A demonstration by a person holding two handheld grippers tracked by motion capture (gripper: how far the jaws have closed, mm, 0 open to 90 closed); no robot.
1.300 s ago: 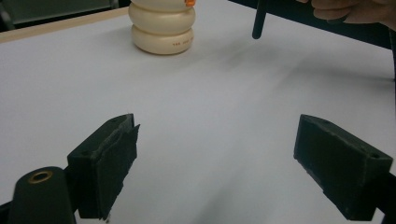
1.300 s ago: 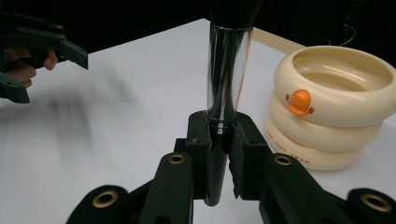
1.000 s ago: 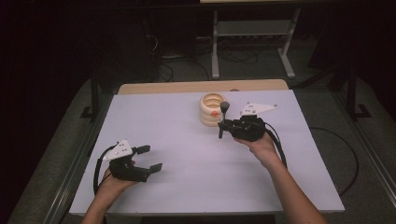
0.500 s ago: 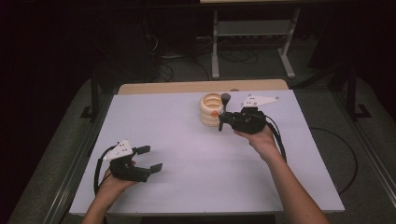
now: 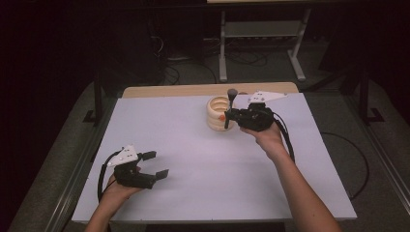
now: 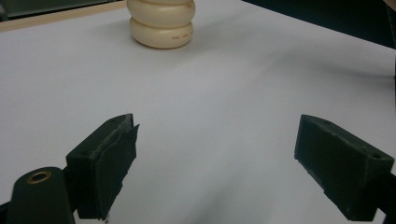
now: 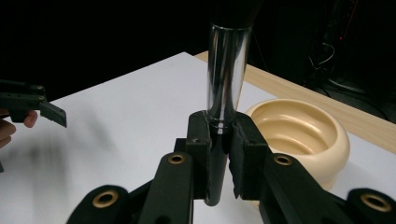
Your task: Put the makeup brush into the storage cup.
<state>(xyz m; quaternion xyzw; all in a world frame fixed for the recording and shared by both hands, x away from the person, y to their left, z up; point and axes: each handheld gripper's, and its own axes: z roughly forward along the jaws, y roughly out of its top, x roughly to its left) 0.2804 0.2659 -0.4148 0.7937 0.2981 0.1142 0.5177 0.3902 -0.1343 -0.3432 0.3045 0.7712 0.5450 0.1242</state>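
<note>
Right claw (image 7: 219, 154) clamping upright brush (image 7: 227, 70), beside holder (image 7: 299, 130)

A white-topped table (image 5: 203, 188) carries a cream ribbed pot (image 5: 217, 113) near its far edge.

Glossy metal brush handle (image 7: 227, 70) – smooth cream ceramic-looking holder (image 7: 299, 135), matt white tabletop (image 5: 193, 140) w/ wood edge.

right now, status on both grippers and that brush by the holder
Right gripper shut on brush, upright beside cream holder. Left gripper open, holding nothing, over white table. Nothing in the way.
</note>
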